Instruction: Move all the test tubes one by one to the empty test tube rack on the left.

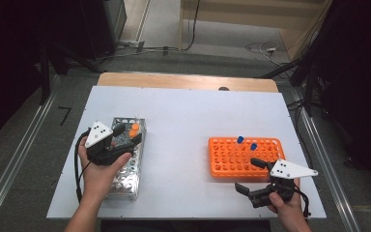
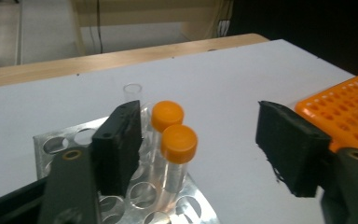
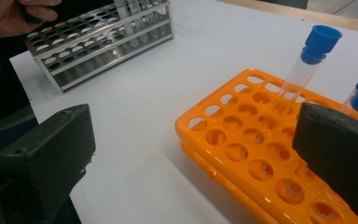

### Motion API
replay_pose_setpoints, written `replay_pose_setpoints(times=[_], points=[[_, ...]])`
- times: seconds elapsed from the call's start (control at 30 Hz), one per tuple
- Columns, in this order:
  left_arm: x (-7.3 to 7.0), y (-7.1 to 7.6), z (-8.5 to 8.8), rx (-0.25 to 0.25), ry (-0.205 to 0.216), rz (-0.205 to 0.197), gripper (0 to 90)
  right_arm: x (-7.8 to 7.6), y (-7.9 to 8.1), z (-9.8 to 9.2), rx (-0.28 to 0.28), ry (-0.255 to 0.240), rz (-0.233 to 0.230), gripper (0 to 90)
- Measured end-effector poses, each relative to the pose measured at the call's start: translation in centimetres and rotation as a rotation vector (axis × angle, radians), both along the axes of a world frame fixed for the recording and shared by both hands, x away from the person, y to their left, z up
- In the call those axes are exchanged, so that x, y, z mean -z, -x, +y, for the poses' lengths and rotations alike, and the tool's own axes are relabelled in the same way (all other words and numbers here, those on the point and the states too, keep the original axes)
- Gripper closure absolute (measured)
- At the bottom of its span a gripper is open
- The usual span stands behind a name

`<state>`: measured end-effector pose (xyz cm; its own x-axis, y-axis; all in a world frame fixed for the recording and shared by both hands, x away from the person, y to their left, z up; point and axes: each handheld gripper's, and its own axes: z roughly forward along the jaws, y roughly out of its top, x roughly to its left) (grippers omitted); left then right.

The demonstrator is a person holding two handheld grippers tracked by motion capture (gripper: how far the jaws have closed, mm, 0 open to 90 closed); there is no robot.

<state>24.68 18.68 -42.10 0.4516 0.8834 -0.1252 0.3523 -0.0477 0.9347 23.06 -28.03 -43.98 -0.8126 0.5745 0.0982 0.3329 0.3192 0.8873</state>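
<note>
Orange-capped tubes (image 2: pixel 173 140), two of them, stand upright in neighbouring holes at the far end of the metal rack (image 1: pixel 125 166) on the left side of the white table (image 1: pixel 183 111), with an uncapped clear tube (image 2: pixel 133 93) just behind them. The left gripper (image 1: pixel 125 135) hovers at that end of the rack, jaws spread and pressing on nothing; in the left gripper view one pad sits just beside the tubes while the other stands well clear, apparently a release after seating a tube. To the right, an orange rack (image 1: pixel 245 157) holds two blue-capped tubes (image 1: pixel 246 143) at its far side. The right gripper (image 1: pixel 251 176) rests near that rack's front edge, jaws wide and empty, seemingly waiting its turn.
</note>
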Motion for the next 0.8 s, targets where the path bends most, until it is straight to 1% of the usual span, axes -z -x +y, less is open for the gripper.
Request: replay_pose_setpoints(times=[0.07, 0.17, 0.27, 0.47, 0.6, 0.8], points=[[-0.2, 0.3, -0.2, 0.017, 0.011, -0.011, 23.5, -0.1, 0.0, -0.1, 0.010, -0.007, -0.005, 0.0], [-0.5, 0.8, -0.6, 0.044, 0.019, -0.015, 16.9, -0.3, -0.1, -0.4, 0.022, -0.015, -0.006, 0.0], [-0.6, 1.2, -1.1, 0.070, 0.037, -0.018, 12.4, -0.4, -0.3, -0.6, 0.036, -0.019, -0.006, 0.0], [-0.7, 1.9, -2.4, 0.122, 0.041, -0.012, 4.9, -0.5, -1.0, -0.9, 0.067, -0.026, -0.010, 0.0], [-0.7, 2.3, -3.2, 0.162, 0.056, -0.008, 2.3, -0.4, -1.7, -1.2, 0.093, -0.030, 0.000, 0.0], [-0.5, 2.7, -4.5, 0.205, 0.054, 0.000, 0.0, 0.2, -3.0, -1.6, 0.143, -0.033, 0.019, 2.6]])
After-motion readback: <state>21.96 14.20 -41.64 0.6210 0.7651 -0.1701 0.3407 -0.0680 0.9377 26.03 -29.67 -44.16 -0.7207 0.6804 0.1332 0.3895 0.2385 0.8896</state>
